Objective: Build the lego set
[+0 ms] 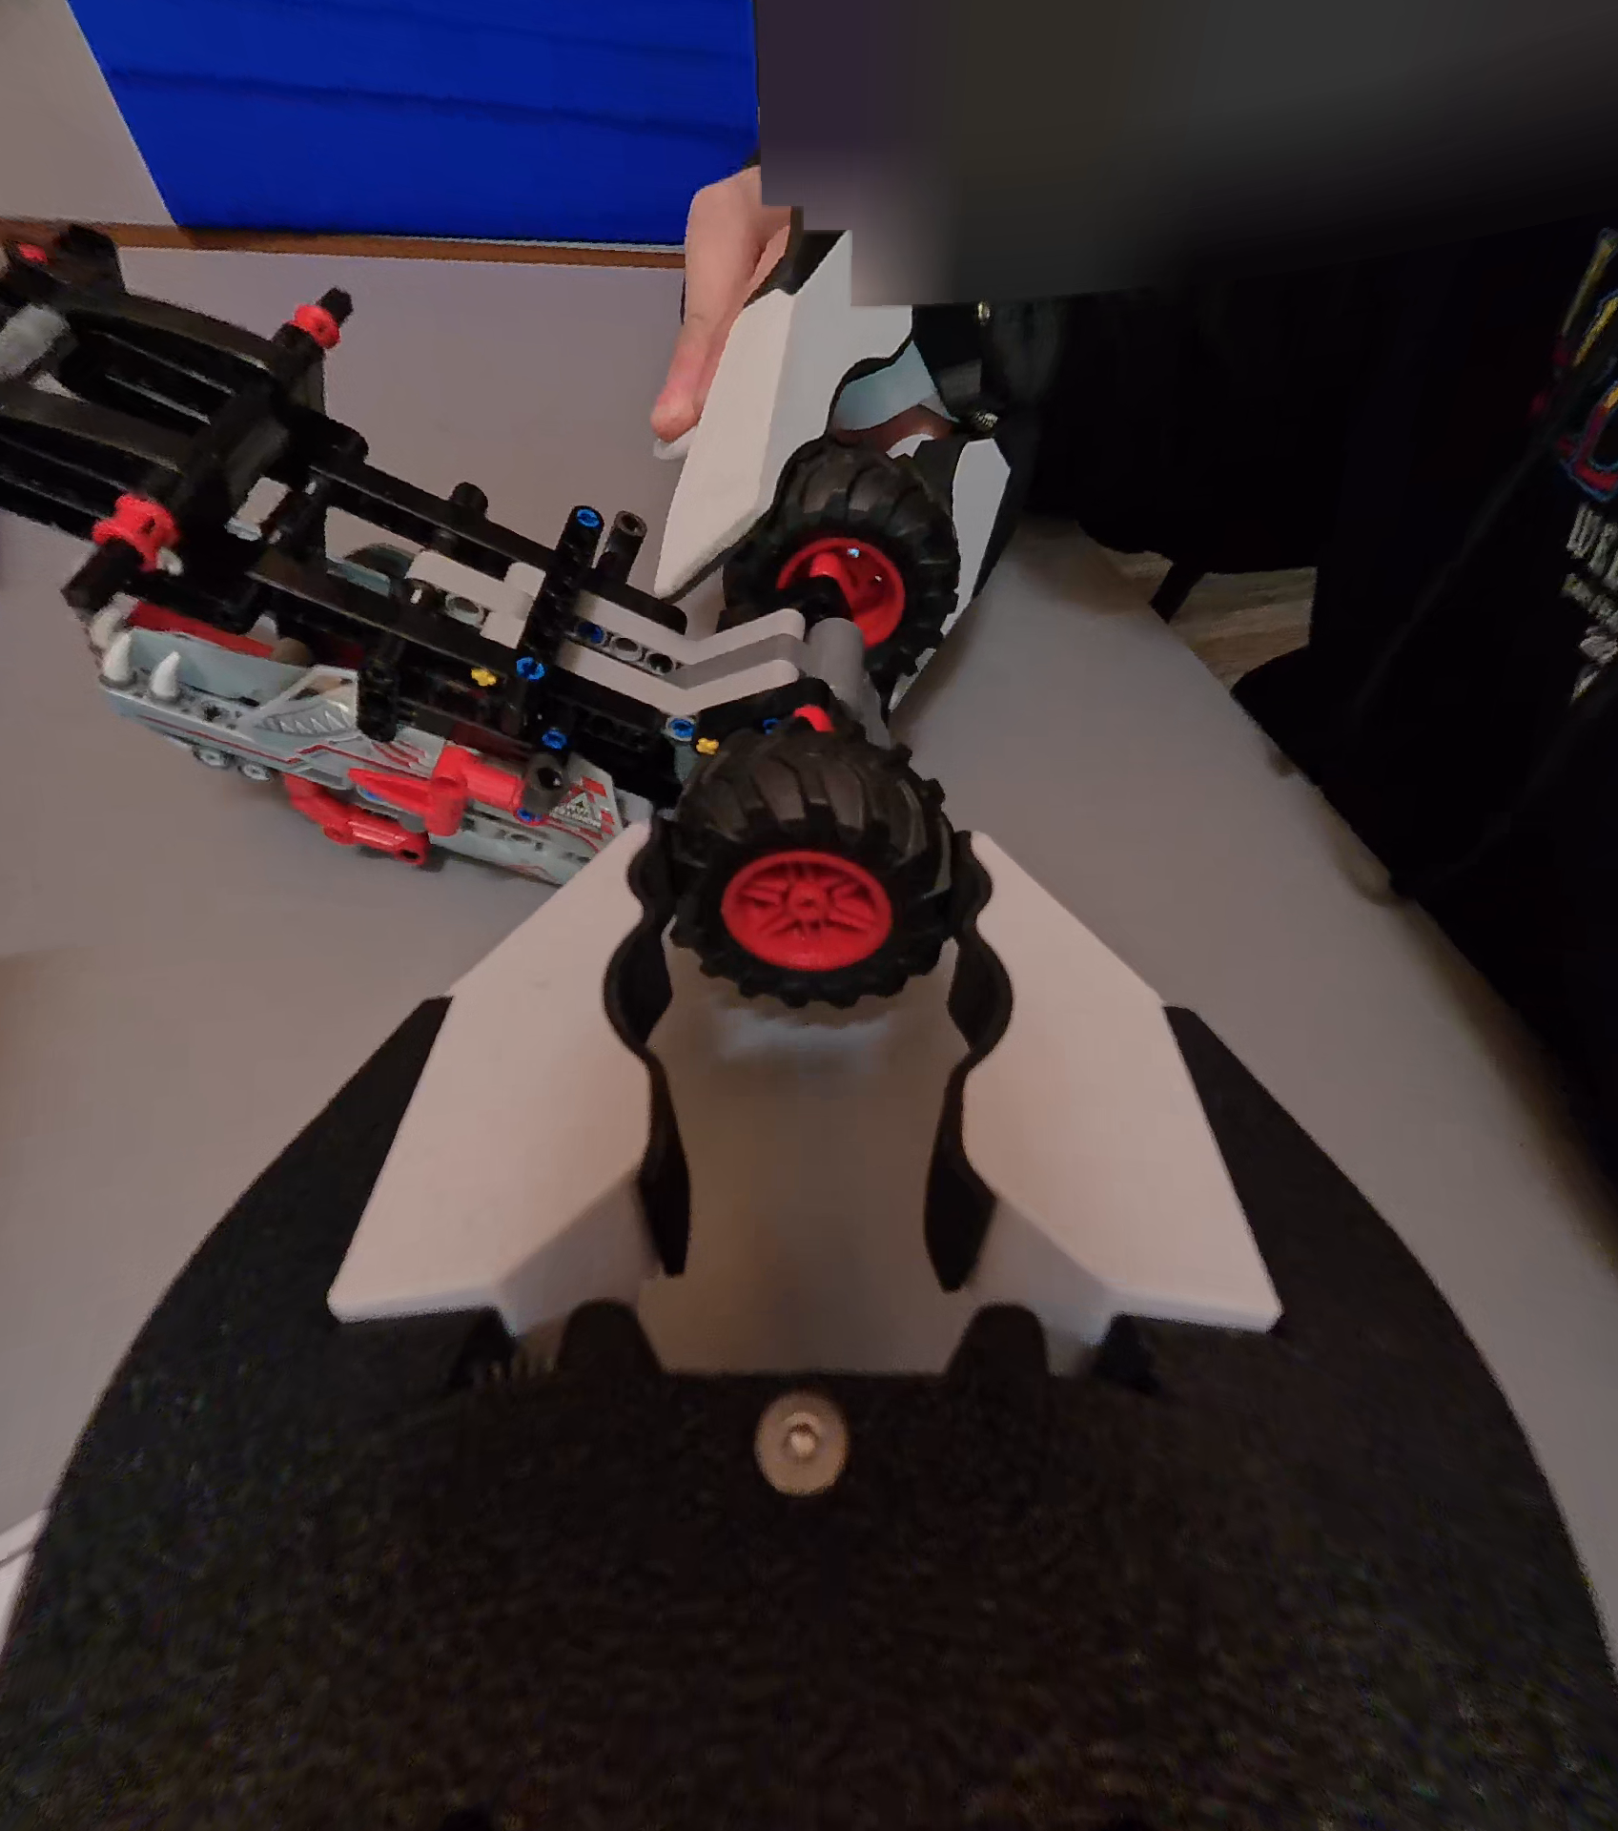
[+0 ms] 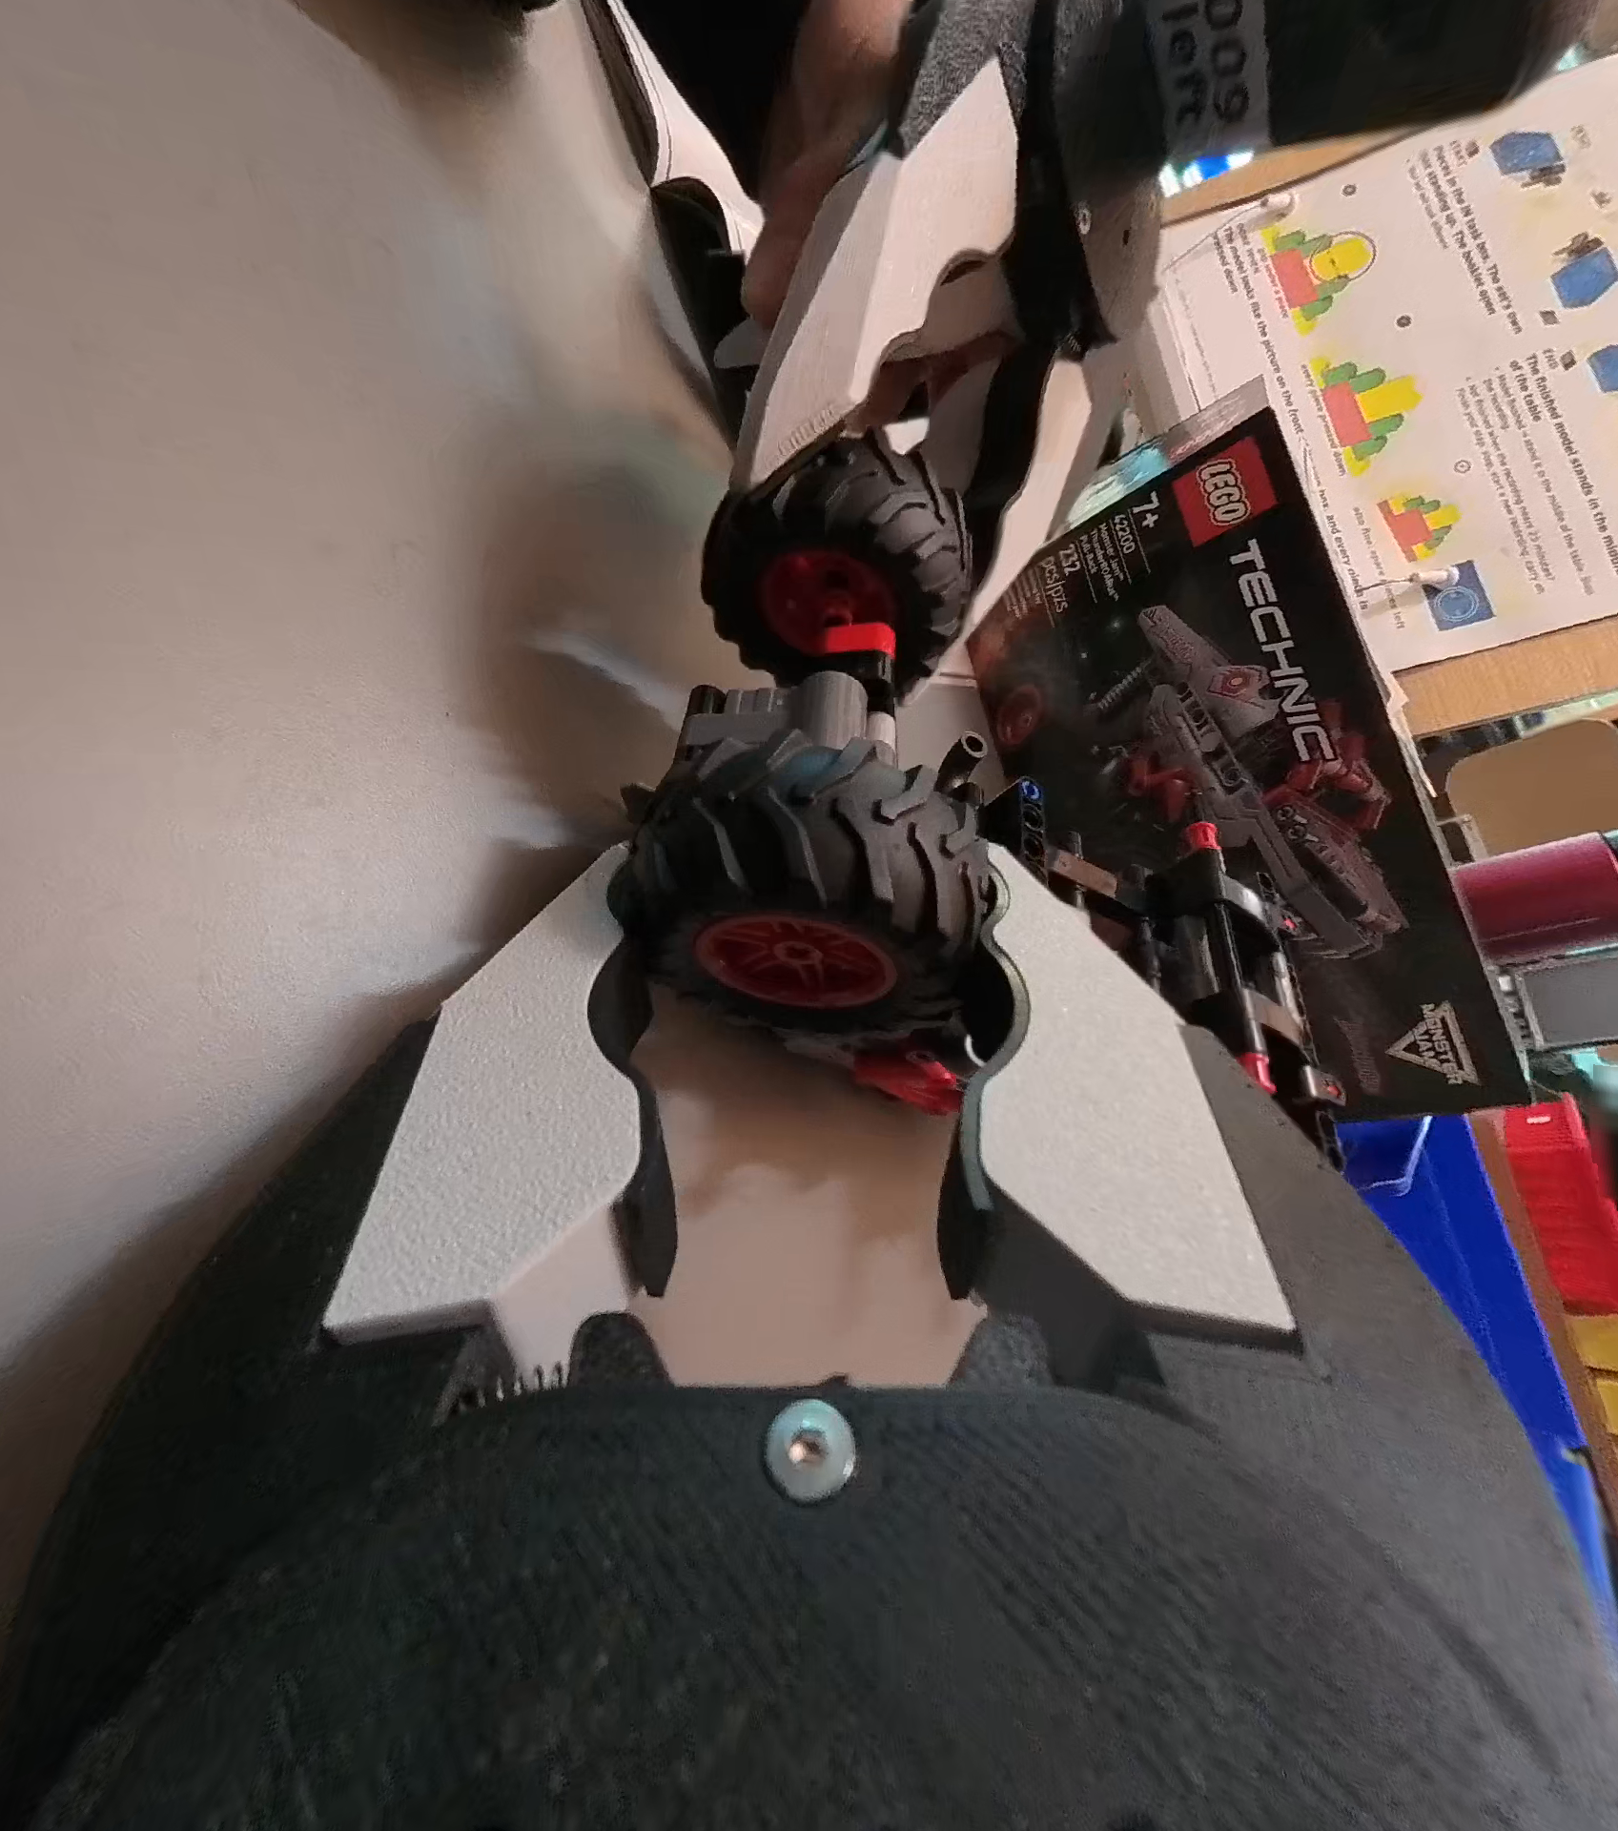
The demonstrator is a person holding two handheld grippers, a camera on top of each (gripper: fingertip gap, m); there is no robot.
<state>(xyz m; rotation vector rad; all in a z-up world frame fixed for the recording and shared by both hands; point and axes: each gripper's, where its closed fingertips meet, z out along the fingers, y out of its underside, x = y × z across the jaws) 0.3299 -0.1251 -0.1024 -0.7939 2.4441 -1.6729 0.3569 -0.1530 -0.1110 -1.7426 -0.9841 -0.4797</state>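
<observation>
1. The lego truck [image 1: 448, 684] is a half-built chassis of black beams with grey angled beams, blue pins and red bushes. A grey and red spiked body panel [image 1: 359, 763] lies under its near side, resting on the desk.
2. One axle carries two chunky black tyres on red hubs; the other end of the frame [image 1: 91, 396] has no wheels on it.
3. The desk [image 1: 190, 1040] is plain grey with a wooden edge at the far side; a blue surface [image 1: 428, 109] rises behind it.
4. In my right wrist view the set's dark box [image 2: 1260, 793] stands just beside the truck, with a printed instruction sheet [image 2: 1478, 347] behind it and blue [image 2: 1468, 1288] and red [image 2: 1617, 1338] bins beyond.
5. My left fingers [image 1: 810, 872] are closed on the near wheel [image 1: 807, 872], their black pads pressing the tread on both sides.
6. My right fingers [image 2: 810, 907] grip the opposite wheel [image 2: 810, 892] the same way, so I hold the axle from both ends, the wheeled end lifted off the desk.
7. Each view shows the other pair of fingers on the far wheel, with my hand [image 1: 715, 307] behind it.
</observation>
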